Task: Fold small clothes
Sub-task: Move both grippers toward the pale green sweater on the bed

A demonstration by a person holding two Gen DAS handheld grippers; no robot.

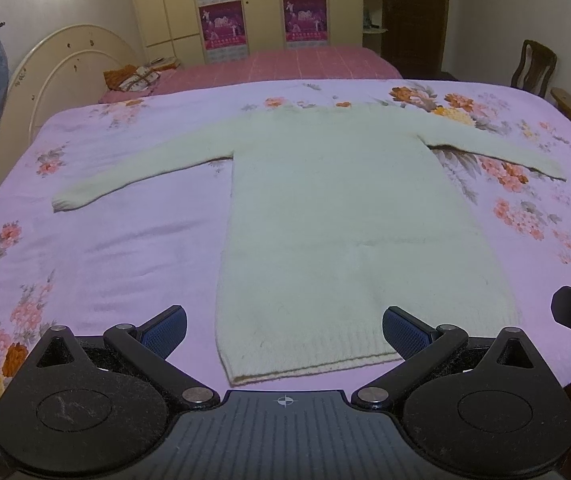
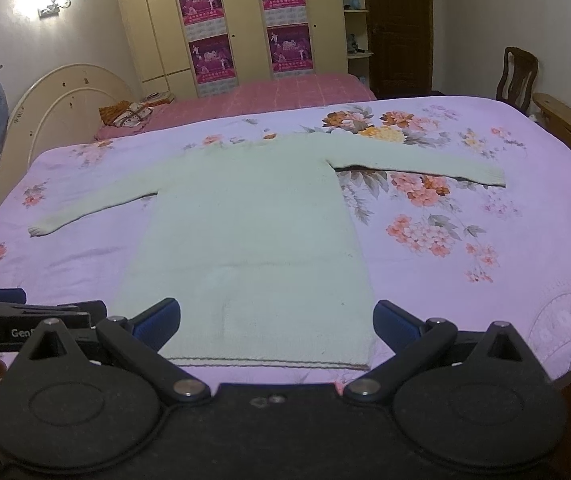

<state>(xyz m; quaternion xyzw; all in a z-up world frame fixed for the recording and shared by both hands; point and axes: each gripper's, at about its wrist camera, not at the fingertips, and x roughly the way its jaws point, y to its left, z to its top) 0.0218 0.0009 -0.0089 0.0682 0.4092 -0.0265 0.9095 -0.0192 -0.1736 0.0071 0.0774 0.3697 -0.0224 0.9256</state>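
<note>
Left wrist view: pale sweater [image 1: 333, 220] lies flat, sleeves spread.

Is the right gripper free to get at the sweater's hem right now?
Probably yes: the right gripper is open, the sweater lies flat, its hem sits just ahead, nothing between.

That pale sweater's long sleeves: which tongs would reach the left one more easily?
Probably the left tongs. They hang open over the sweater's left hem corner, on the same side as the left sleeve. The right tongs sit nearer the right hem corner.
</note>
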